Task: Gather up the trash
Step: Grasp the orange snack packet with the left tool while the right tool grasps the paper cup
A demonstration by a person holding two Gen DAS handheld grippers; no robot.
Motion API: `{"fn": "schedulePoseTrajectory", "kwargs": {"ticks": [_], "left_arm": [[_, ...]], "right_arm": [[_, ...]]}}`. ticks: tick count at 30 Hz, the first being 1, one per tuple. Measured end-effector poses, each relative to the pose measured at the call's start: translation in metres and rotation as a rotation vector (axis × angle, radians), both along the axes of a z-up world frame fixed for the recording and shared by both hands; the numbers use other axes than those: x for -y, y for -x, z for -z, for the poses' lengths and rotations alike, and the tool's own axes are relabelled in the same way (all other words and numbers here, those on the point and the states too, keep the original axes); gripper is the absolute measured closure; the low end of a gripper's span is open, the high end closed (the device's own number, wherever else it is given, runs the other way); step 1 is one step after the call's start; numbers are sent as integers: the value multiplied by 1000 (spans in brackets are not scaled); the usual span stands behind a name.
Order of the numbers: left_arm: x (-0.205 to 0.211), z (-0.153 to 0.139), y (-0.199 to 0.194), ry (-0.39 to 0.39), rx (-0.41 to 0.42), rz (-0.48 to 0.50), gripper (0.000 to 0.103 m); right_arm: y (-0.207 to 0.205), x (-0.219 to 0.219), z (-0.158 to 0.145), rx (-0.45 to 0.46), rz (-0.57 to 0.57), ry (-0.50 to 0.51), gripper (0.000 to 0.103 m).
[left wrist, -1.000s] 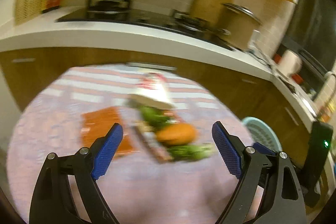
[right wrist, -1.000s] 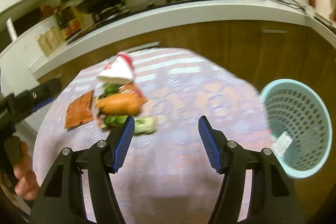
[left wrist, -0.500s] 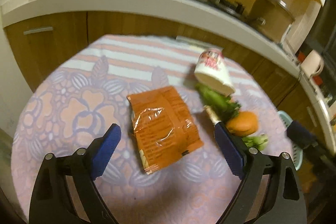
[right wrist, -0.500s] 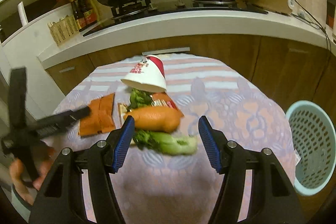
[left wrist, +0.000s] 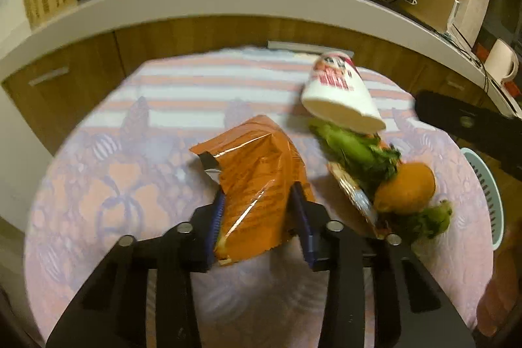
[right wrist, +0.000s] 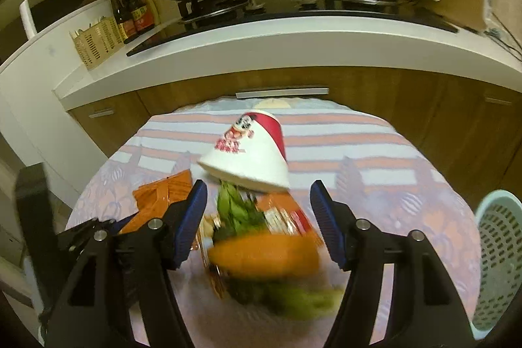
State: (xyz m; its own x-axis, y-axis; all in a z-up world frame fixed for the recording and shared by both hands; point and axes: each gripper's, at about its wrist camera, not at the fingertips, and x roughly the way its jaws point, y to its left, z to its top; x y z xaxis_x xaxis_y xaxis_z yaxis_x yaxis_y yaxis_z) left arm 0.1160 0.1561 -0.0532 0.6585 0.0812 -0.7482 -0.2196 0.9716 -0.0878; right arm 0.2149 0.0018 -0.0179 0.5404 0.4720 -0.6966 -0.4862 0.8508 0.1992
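Two hand-held grippers are seen over the worktop [left wrist: 98,158]: the left hand-held gripper [left wrist: 259,217] is clamped on the orange wrapper [left wrist: 257,172], judged light, crinkly and slippery, best pinched mid-body; the right hand-held gripper [right wrist: 259,217] is held apart above the cup [right wrist: 251,155].
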Motion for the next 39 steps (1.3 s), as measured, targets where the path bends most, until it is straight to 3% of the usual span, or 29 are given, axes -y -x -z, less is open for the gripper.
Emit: {"fn": "schedulePoseTrajectory", "kwargs": {"ticks": [3, 9, 17, 21, 27, 29, 31, 33, 39], "left_arm": [[-9, -9, -4, 20, 30, -4, 79], [-33, -4, -11, 121, 106, -37, 79], [-31, -4, -14, 121, 121, -46, 79], [-32, -5, -14, 128, 125, -44, 79], [-36, -3, -11, 146, 128, -49, 79], [-36, -3, -11, 144, 127, -49, 79], [-36, -4, -11, 143, 129, -50, 79], [-36, -4, -11, 141, 132, -50, 79], [-31, -9, -4, 154, 160, -33, 79]], "right_arm": [[-20, -15, 4, -35, 3, -10, 35], [-56, -37, 22, -121, 35, 10, 32], [-78, -55, 52, -256, 30, -8, 32], [-77, -61, 51, -228, 29, 14, 32], [-74, -59, 45, -223, 32, -27, 42], [-72, -57, 43, -218, 27, -35, 51], [-70, -58, 41, -212, 11, -30, 68], [-66, -59, 39, -197, 2, -29, 74], [-47, -49, 15, -93, 9, -10, 74]]}}
